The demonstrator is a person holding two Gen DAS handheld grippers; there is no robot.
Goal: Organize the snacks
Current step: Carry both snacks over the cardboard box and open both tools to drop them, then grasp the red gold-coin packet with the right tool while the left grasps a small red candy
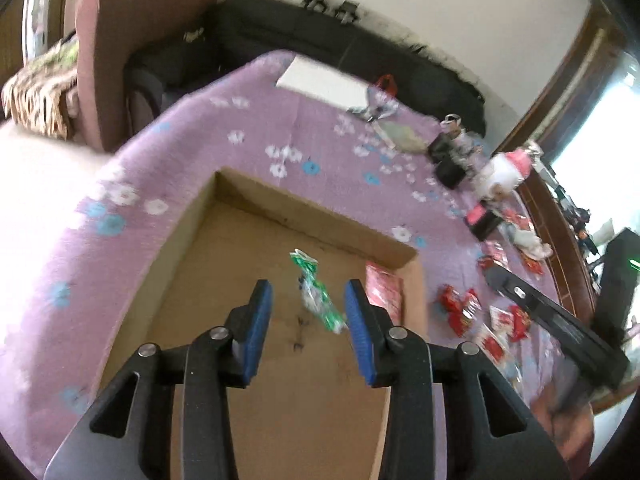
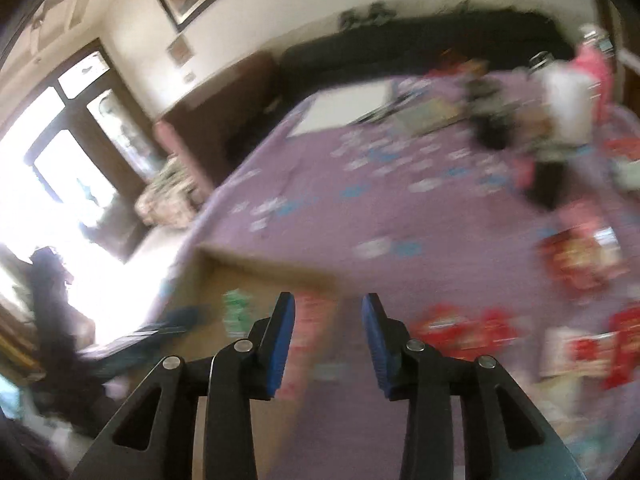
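Note:
A shallow cardboard box [image 1: 224,248] lies on a purple flowered bedspread. My left gripper [image 1: 308,300] is open above the box, and a green and white snack packet [image 1: 318,296] shows between its fingers, apart from both pads. A red packet [image 1: 384,292] lies in the box's right corner. Red snack packets [image 1: 460,308] lie on the bedspread right of the box. My right gripper [image 2: 329,320] is open and empty over the box's right edge [image 2: 280,268]. The right wrist view is blurred; it shows the green packet [image 2: 238,312], the red packet [image 2: 310,320] and loose red packets [image 2: 464,332].
The other gripper's black body [image 1: 552,320] reaches in at the right. A white board [image 1: 324,80], black boxes [image 1: 448,160] and a white and pink container [image 1: 504,172] sit further back on the bed [image 1: 200,136]. A dark sofa [image 1: 320,36] lines the wall.

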